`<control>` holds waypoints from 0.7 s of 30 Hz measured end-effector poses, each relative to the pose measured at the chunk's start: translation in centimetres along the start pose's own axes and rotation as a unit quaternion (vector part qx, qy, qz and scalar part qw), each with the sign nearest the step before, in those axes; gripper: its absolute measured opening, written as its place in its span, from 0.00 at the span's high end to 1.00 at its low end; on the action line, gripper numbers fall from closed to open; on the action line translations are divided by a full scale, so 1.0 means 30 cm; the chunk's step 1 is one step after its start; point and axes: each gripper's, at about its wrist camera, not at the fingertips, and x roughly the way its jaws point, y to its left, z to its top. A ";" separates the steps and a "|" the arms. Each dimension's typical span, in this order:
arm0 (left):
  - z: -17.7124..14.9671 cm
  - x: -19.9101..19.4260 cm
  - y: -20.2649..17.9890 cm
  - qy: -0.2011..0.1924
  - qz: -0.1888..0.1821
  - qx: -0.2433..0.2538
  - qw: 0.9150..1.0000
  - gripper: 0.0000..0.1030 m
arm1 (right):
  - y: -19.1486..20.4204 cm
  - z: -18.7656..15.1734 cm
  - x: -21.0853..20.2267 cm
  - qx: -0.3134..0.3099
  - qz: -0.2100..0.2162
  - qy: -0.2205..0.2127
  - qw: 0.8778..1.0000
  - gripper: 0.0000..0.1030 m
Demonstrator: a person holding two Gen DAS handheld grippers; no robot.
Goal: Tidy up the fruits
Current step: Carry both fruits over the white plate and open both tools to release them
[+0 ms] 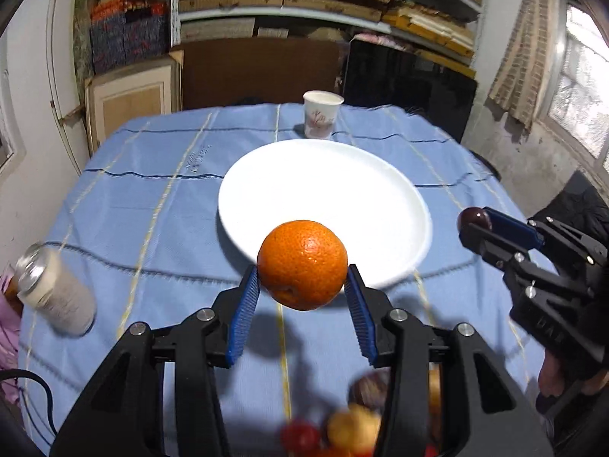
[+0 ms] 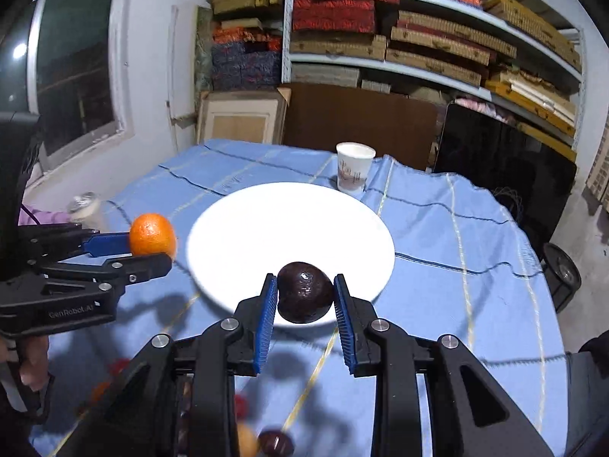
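- Presently the left gripper [image 1: 302, 285] holds an orange [image 1: 302, 264] between its blue pads, lifted off the table and hanging just at the near rim of the white plate [image 1: 342, 175].
- From the right wrist view, the same orange [image 2: 152, 234] sits at the tip of the left gripper [image 2: 154, 245], beside the plate's left rim.
- The right gripper [image 2: 304, 299] is clamped narrowly on a dark, almost black fruit [image 2: 304, 291], held over the near rim of the plate [image 2: 266, 221].
- In the left wrist view that dark fruit [image 1: 474, 219] shows at the tip of the right gripper [image 1: 475, 224], off the plate's right rim.
- The plate itself lies bare in the middle of the table, on a blue checked cloth [image 1: 152, 209].
- A paper cup [image 1: 321, 114] stands upright just behind the plate, near the table's far edge.
- A can [image 1: 53, 293] stands near the table's left edge, well apart from the plate.
- More fruits [image 1: 350, 426], red and yellow, lie blurred at the table's near edge, below the grippers.
- Shelves [image 2: 437, 38] stacked with flat boxes fill the wall behind the table.
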 end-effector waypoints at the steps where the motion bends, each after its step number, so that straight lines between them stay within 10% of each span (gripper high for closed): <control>1: 0.020 0.043 0.003 0.004 0.002 -0.001 1.000 0.56 | -0.006 0.004 0.037 0.001 0.000 0.005 1.000 0.71; 6: 0.065 0.198 0.002 0.036 0.005 0.006 0.999 0.56 | -0.016 0.012 0.169 0.008 0.014 0.031 0.999 0.67; 9: 0.065 0.231 0.009 0.047 0.009 -0.001 0.999 0.55 | -0.018 0.016 0.158 0.011 0.001 0.010 1.000 0.44; 13: 0.049 0.122 0.013 -0.005 0.026 -0.002 1.000 0.24 | -0.021 -0.004 0.091 0.017 0.003 0.004 1.000 0.44; 21: -0.179 -0.171 -0.061 -0.043 0.026 0.063 0.997 0.13 | 0.031 -0.219 -0.224 0.009 0.018 -0.006 1.000 0.38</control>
